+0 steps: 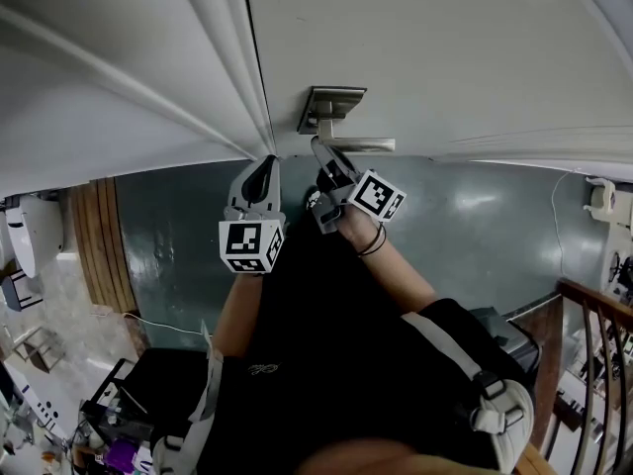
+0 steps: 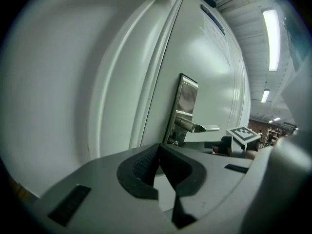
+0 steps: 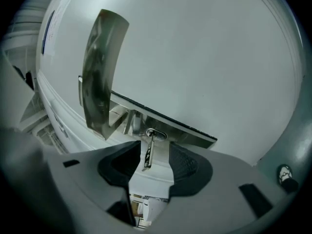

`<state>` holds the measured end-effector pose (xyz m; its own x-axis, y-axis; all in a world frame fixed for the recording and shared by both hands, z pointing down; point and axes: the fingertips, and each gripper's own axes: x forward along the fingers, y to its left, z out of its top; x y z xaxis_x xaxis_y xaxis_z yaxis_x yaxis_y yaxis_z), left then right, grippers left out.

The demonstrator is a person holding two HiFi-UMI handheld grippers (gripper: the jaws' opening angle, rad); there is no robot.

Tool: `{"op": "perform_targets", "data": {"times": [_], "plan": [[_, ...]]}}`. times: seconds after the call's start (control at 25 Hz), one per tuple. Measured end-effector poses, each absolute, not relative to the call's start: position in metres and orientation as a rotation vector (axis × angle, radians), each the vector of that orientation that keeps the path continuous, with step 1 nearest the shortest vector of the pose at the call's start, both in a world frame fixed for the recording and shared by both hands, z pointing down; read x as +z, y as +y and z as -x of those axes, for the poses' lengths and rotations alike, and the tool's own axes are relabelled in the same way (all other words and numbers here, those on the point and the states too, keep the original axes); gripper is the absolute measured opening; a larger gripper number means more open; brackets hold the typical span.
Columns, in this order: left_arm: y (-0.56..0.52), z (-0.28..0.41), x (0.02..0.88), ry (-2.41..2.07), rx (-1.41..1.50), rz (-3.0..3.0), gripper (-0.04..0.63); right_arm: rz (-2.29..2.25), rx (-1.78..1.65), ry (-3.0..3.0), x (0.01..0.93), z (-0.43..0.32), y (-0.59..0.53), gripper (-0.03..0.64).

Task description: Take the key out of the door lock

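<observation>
A white door [image 1: 445,47] carries a metal lock plate [image 1: 333,102] with a lever handle [image 1: 358,145]. In the right gripper view a small silver key [image 3: 147,155] hangs from the keyhole [image 3: 155,134] under the handle [image 3: 161,123]. My right gripper [image 3: 155,155] is open, its pads either side of the key without pressing it. In the head view the right gripper [image 1: 326,156] reaches just below the handle and hides the key. My left gripper [image 1: 265,166] is shut and empty, pointing at the door edge left of the plate [image 2: 186,99]; its jaw tips [image 2: 158,152] meet.
Moulded door frame ribs [image 1: 223,57] run to the left of the door. Below lies a teal floor [image 1: 475,216] with a white device [image 1: 600,198] and cable at the right. A wooden railing [image 1: 593,315] stands at lower right, and clutter at lower left.
</observation>
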<state>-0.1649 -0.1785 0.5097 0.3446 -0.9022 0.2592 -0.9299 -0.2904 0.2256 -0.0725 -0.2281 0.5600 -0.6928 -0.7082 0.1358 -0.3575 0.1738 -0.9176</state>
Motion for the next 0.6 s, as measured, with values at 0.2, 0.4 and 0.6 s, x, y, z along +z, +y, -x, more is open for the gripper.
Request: {"op": "perform_targets", "data": {"times": [0.2,0.4,0.6], "plan": [[-0.181,0.167,0.509,-1.629,0.121,-2.277,0.023,0.965,-1.546,2.073,0.556,0.077,-0.232,0.176],[-0.18,0.169,0.508,-1.635,0.12,-2.27,0.023,0.98,-1.527,2.075,0.555,0.072,-0.236,0.139],[-0.181,0.171,0.503,-1.639,0.113,-2.275,0.023,0.985,-1.546,2.041,0.554,0.072,-0.239,0.094]]}}
